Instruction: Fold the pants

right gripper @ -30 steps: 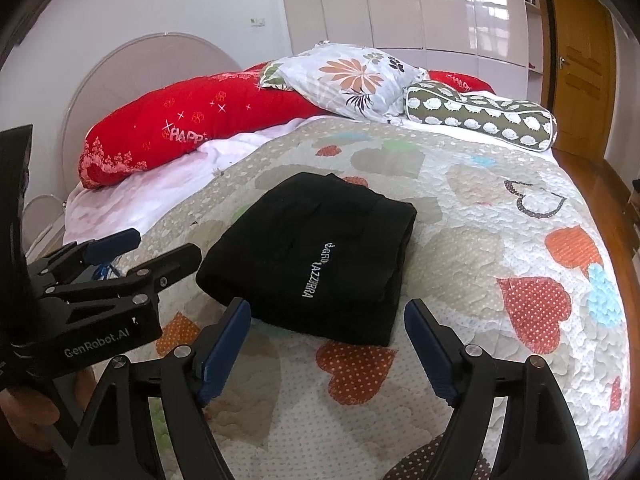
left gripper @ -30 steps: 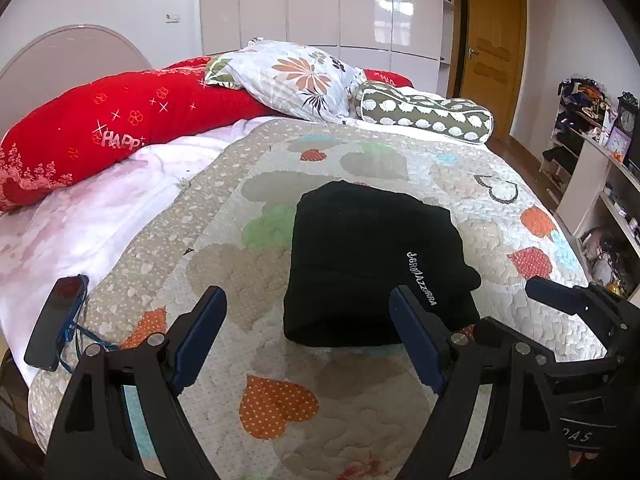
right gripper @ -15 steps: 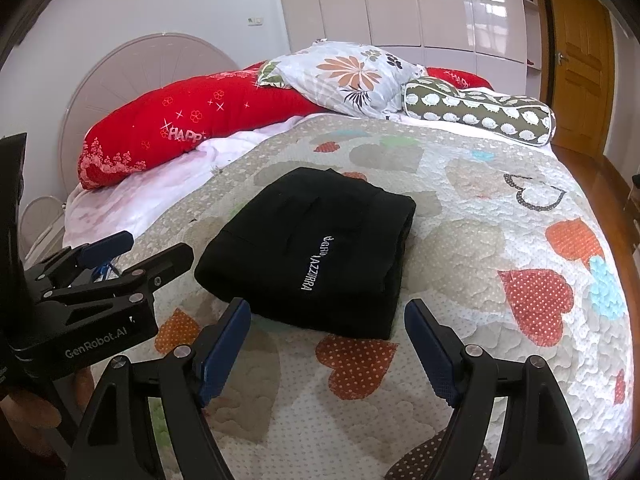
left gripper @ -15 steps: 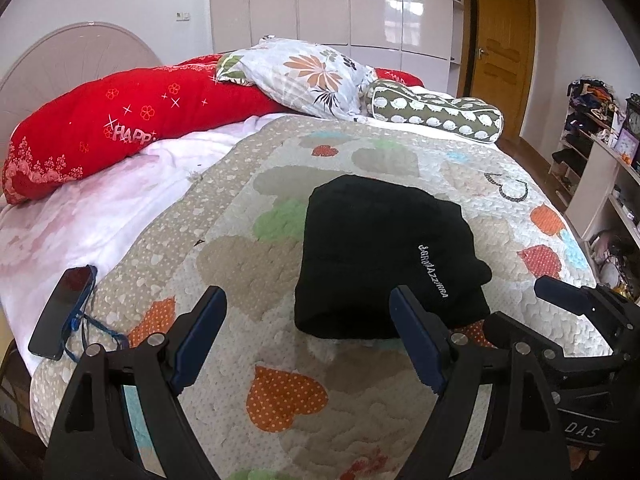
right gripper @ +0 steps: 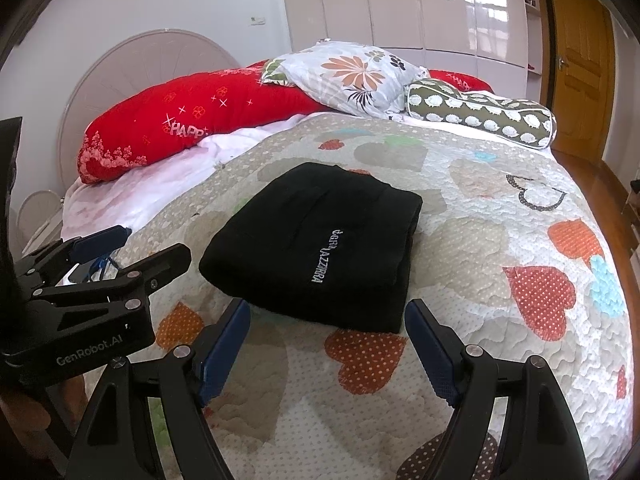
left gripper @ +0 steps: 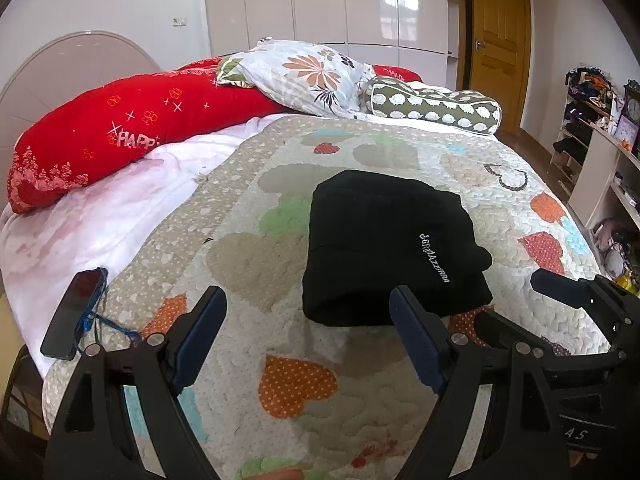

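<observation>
Black folded pants (left gripper: 384,248) on quilt (left gripper: 248,248), both tongs (left gripper: 308,340) (right gripper: 328,344) wide apart, empty.

Bright, even daylight, glare on the glossy wardrobe doors (left gripper: 360,4), fisheye-bent dark corners.

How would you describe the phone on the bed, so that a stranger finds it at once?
Start from the big heart-patterned quilt that covers the bed, and go to its left edge, where the white sheet shows. There, below the long red pillow, lies the phone. It is the only flat, glossy dark slab there, with a blue cord attached.
</observation>
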`<act>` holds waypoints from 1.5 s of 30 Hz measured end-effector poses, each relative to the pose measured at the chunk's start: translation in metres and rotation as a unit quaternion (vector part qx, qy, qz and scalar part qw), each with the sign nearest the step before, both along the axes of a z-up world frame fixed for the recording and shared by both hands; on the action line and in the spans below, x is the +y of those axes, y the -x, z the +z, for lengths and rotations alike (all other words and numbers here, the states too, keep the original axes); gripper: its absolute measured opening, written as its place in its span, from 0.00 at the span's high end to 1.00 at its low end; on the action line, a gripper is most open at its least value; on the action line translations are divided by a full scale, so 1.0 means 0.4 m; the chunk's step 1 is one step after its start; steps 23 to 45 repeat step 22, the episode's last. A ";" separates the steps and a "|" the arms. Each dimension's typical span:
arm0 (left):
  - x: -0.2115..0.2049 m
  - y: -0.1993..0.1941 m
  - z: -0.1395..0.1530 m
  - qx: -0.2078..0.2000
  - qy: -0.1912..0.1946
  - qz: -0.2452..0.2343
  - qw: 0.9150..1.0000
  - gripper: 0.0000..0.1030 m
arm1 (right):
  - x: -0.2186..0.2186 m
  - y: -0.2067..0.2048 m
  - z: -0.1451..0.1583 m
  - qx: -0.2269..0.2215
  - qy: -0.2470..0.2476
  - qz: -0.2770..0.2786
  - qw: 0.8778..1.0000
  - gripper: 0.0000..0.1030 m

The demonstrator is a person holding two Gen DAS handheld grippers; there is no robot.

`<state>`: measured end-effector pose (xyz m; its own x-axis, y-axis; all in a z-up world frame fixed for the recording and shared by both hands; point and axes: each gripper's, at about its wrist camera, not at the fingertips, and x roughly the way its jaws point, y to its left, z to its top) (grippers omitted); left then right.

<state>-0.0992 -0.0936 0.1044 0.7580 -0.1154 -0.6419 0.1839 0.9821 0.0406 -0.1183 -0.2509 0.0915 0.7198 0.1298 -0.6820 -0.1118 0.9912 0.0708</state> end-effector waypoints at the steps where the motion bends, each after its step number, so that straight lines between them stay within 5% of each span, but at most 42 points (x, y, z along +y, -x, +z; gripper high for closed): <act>1: 0.001 0.003 0.002 -0.002 0.000 -0.001 1.000 0.18 | 0.000 0.002 0.001 0.000 0.000 0.000 1.000 0.21; 45: 0.007 0.059 0.032 -0.023 0.010 -0.016 1.000 0.18 | -0.009 0.069 0.021 -0.006 0.000 -0.005 1.000 0.21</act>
